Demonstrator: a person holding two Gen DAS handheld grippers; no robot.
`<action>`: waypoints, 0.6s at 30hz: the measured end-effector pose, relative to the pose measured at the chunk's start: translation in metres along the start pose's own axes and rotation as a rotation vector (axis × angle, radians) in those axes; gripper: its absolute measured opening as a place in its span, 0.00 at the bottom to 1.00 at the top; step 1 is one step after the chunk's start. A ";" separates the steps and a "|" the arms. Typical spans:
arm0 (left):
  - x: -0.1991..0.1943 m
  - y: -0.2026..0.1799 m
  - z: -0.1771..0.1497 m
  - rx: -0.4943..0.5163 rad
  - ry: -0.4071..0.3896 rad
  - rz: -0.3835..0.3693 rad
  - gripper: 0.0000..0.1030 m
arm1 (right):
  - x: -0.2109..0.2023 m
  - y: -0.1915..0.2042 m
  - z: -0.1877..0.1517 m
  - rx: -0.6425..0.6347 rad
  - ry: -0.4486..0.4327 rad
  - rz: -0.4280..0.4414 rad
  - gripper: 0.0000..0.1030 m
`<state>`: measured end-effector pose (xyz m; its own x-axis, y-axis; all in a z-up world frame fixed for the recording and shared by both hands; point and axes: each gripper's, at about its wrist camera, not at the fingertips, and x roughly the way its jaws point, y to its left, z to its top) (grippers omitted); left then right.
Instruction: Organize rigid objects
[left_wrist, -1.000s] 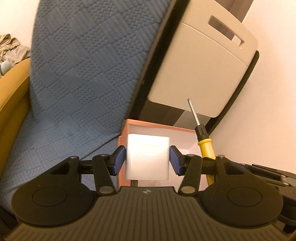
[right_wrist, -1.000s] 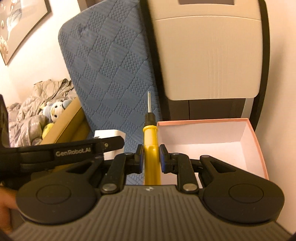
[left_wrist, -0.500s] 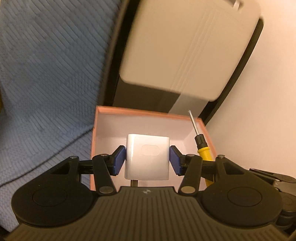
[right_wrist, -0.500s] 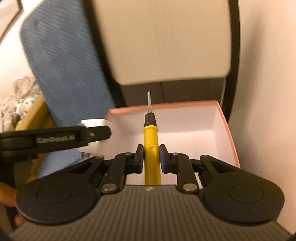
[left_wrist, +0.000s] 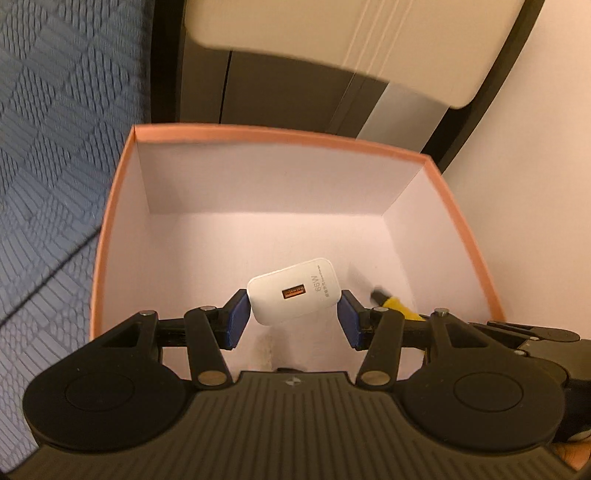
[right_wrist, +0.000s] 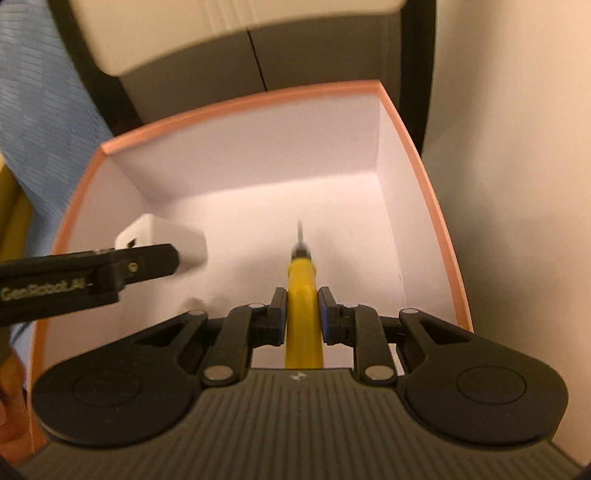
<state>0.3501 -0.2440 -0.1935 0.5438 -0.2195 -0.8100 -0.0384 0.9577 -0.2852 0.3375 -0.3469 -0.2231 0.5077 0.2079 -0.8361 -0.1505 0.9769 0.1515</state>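
Note:
A pink-rimmed box (left_wrist: 110, 206) with a white inside fills both views; its rim also shows in the right wrist view (right_wrist: 439, 221). My left gripper (left_wrist: 293, 317) is open over the box. A white charger (left_wrist: 293, 291) is tilted between its blue pads (left_wrist: 236, 321), loose and apart from them. The charger also shows in the right wrist view (right_wrist: 162, 240). My right gripper (right_wrist: 303, 314) is shut on a yellow-handled screwdriver (right_wrist: 301, 295), tip pointing down into the box. The screwdriver's handle shows in the left wrist view (left_wrist: 399, 306).
A blue quilted cushion (left_wrist: 55, 147) lies left of the box. A beige and black appliance (left_wrist: 332, 44) stands behind it. A pale wall (right_wrist: 517, 184) runs close along the box's right side.
Both grippers moved forward and down over the box. My left gripper opened and let go of the charger, which has tipped over between the pads. The right gripper stays shut on the screwdriver.

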 end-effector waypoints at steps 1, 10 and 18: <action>0.003 0.001 -0.001 -0.002 0.007 0.001 0.56 | 0.002 -0.002 -0.001 0.006 0.008 0.004 0.21; -0.002 0.000 -0.002 0.012 -0.004 -0.012 0.61 | 0.010 -0.001 -0.002 0.024 0.045 0.006 0.22; -0.063 0.002 0.004 0.029 -0.088 -0.038 0.61 | -0.041 0.010 0.007 0.031 -0.045 0.019 0.22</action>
<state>0.3195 -0.2270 -0.1410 0.6161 -0.2394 -0.7504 0.0072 0.9543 -0.2986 0.3212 -0.3457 -0.1837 0.5427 0.2279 -0.8084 -0.1343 0.9736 0.1844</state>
